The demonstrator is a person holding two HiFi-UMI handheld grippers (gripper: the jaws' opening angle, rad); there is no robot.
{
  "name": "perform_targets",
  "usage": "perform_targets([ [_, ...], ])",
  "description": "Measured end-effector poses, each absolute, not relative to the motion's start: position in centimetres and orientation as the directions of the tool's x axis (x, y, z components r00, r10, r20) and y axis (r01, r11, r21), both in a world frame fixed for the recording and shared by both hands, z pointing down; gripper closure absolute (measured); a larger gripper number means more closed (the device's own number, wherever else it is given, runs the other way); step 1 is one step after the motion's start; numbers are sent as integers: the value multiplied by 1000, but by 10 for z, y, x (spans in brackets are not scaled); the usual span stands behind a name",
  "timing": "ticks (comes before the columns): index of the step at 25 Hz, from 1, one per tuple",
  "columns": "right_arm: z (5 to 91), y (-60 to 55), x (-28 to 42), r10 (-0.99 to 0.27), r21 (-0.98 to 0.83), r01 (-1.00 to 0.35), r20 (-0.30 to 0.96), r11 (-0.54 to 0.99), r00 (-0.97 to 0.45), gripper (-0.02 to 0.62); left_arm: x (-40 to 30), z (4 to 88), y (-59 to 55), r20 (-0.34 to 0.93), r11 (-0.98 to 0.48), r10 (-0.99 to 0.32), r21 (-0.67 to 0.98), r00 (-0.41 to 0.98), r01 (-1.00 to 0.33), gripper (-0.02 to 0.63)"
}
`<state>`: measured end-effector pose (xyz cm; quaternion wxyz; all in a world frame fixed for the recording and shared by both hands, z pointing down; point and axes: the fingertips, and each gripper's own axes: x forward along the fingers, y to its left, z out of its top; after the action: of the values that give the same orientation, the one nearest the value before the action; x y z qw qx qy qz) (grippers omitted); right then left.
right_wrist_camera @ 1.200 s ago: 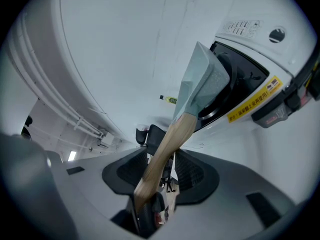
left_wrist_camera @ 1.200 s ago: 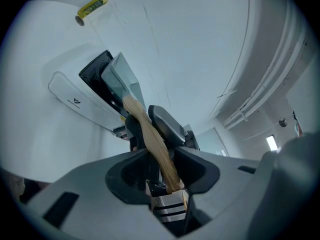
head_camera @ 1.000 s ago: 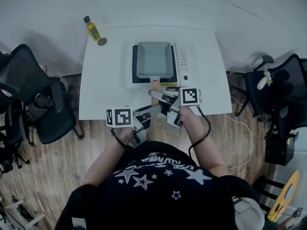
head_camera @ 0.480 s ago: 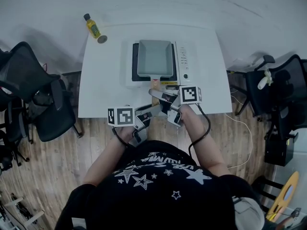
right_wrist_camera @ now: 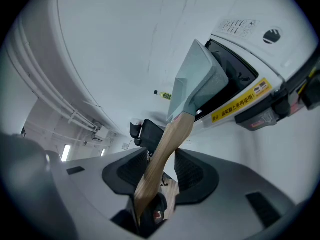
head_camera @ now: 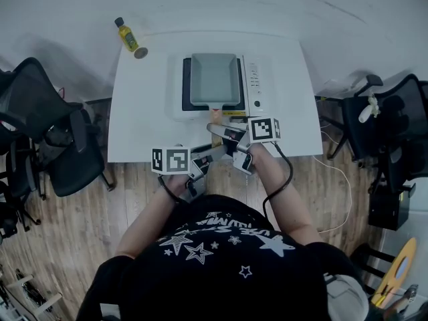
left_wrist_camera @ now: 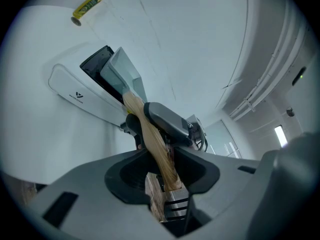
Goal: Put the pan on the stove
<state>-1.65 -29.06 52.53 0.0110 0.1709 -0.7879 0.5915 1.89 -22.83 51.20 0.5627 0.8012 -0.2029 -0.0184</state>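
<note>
Head view: 1 pan (head_camera: 214,79), 1 stove (head_camera: 256,85).

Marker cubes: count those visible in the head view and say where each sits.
2. One marker cube is on the left gripper, at the table's front edge; the other is on the right gripper, nearer the pan handle. None seems hidden.

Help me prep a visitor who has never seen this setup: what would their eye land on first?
First, the grey rectangular pan over the white stove with its black top, in the middle of the white table. Next, the left gripper and right gripper, both clamped on the pan's long wooden handle at the table's near edge. A small yellow bottle sits alone at the far left corner.
</note>
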Motion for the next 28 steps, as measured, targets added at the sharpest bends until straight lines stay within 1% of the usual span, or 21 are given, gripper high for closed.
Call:
perform_targets([
  [11,534,-291,-15,-264,-921,-308,244,238,-933,430,22,524,-226,249,-296,-328,889,911,-349,451],
  [18,533,-292,-13,-289,-924,-304,232,234,-929,430,22,523,-225,245,-288,-328,894,912,-343,451],
  [22,531,-293,-13,-303,-932,-285,211,226,-929,430,23,519,-224,216,-282,-332,906,918,-316,451],
  [28,529,-294,-14,-324,-934,-271,188,234,-927,406,21,517,-223,184,-274,-351,917,918,-289,451],
])
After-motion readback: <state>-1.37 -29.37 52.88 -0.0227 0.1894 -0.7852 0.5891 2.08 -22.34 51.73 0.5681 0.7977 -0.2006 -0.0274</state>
